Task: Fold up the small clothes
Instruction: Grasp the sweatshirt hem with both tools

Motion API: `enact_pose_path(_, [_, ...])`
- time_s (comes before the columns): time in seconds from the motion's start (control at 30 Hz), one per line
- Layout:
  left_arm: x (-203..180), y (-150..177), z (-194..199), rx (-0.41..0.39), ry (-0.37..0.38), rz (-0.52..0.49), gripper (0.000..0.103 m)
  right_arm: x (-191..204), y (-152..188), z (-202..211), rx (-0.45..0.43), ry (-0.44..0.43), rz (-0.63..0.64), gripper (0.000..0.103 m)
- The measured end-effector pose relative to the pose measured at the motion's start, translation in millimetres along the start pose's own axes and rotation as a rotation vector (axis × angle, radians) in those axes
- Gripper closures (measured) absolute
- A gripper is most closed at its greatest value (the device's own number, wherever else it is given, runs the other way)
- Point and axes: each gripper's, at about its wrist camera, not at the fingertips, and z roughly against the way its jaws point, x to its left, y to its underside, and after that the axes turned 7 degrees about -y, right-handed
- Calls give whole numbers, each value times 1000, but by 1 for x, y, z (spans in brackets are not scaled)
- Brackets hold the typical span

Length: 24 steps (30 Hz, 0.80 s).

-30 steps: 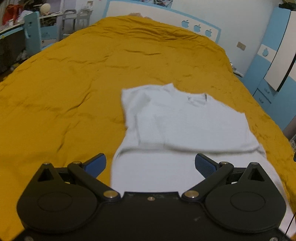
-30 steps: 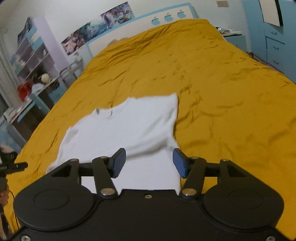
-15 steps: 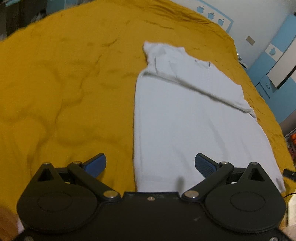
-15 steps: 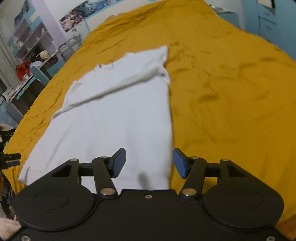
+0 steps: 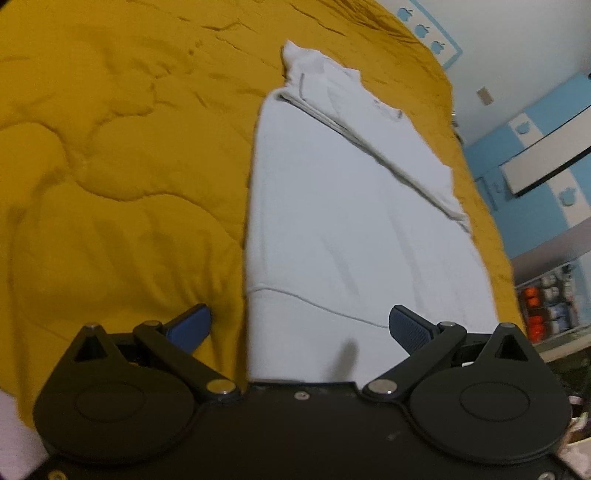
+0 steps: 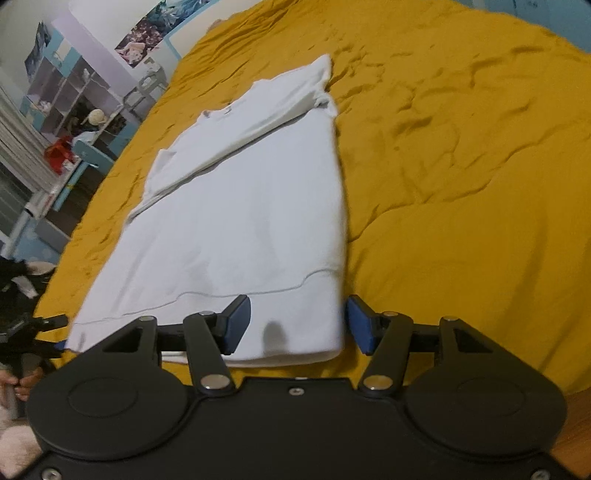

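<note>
A home bedroom, likely a child's: a wide bed under a quilted mustard-yellow bedspread point(image 6: 461, 155) fills the view, backed by a white headboard with blue apple shapes point(image 5: 428, 27), blue-and-white wardrobe doors point(image 5: 535, 147), anime-style wall posters point(image 6: 147, 33) and cluttered open lilac shelves point(image 6: 66, 96).

The shirt point(image 5: 354, 221) lies flat on the bed point(image 5: 110, 166).

Left gripper point(image 5: 299, 326) and right gripper point(image 6: 297, 323): matte black bodies with two round housings, triangular cut-outs, silver pivot screws, angled black link arms, and blue ribbed fingertip pads point(image 5: 408, 326)
</note>
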Motion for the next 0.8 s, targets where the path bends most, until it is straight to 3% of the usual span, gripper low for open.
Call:
enact_pose_path(0.2, [4,2,-5,49,123,41,0,-4,3,-7,7,-49,-38,40])
enact_pose_path(0.3, [8,3,-5,63,152,73,16,-9,2,-8,10,-61,-61,40])
enact_pose_path(0.37, [12,2,-5,71,155,93,46,-13,2,-6,7,-75,-87,40])
enact_pose_path(0.4, [13,0,-4,75,147,96,56,-14,1,-5,7,-82,-95,40])
enact_pose_path(0.43, [13,-1,-3,79,140,101,75,-13,1,-4,8,-87,-98,40])
enact_pose_path(0.47, [15,-1,-2,89,149,112,85,-12,1,-3,9,-94,-99,40])
enact_pose_path(0.53, [18,-1,0,108,191,140,86,-13,0,-2,16,-119,-106,40])
enact_pose_path(0.73, [22,-4,-7,118,169,164,78,-18,1,-7,30,-126,-135,40])
enact_pose_path(0.77, [22,-4,-7,117,172,168,78,-17,1,-7,28,-128,-135,42])
enact_pose_path(0.8, [21,-3,-6,114,171,163,78,-16,1,-6,24,-127,-130,54])
